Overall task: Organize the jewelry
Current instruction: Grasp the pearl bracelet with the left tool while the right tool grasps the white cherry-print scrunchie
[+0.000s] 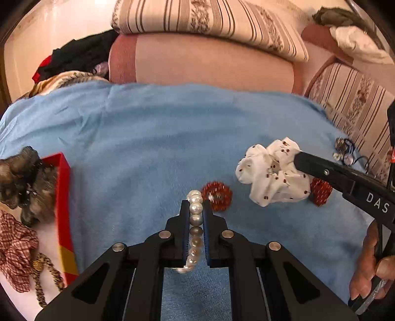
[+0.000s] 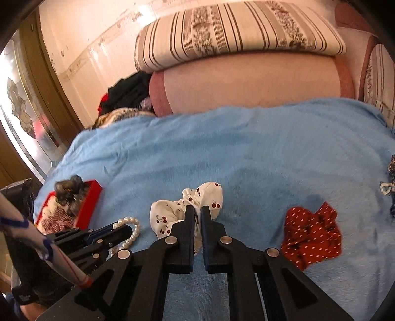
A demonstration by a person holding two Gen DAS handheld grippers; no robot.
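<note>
Striped cushions [image 1: 209, 22] and a pink bolster [image 1: 205, 61] back a bed covered by a blue blanket [image 1: 160, 138]. At the far left a red box [image 1: 64, 197] sits on the blanket, holding a dark furry scrunchie [image 1: 22, 182], a red checked scrunchie [image 1: 14, 249] and what looks like a gold chain [image 1: 42, 279], though blur makes that uncertain. Right of the box, the left gripper [image 1: 195, 206] is closed on a pearl bracelet [image 1: 195, 222], whose beads run between its fingers, low over the blanket. Just beyond its tips lies a red beaded ring [image 1: 217, 196]. Further right, the right gripper [image 2: 195, 212] is clamped on a white cherry-print scrunchie [image 2: 187, 214], the fabric bunched around its fingertips. Beside that lies a red dotted scrunchie [image 2: 312, 234] flat on the blanket. At the far right edge, dark blue beaded pieces [image 1: 345, 150] rest near the blanket's border.
</note>
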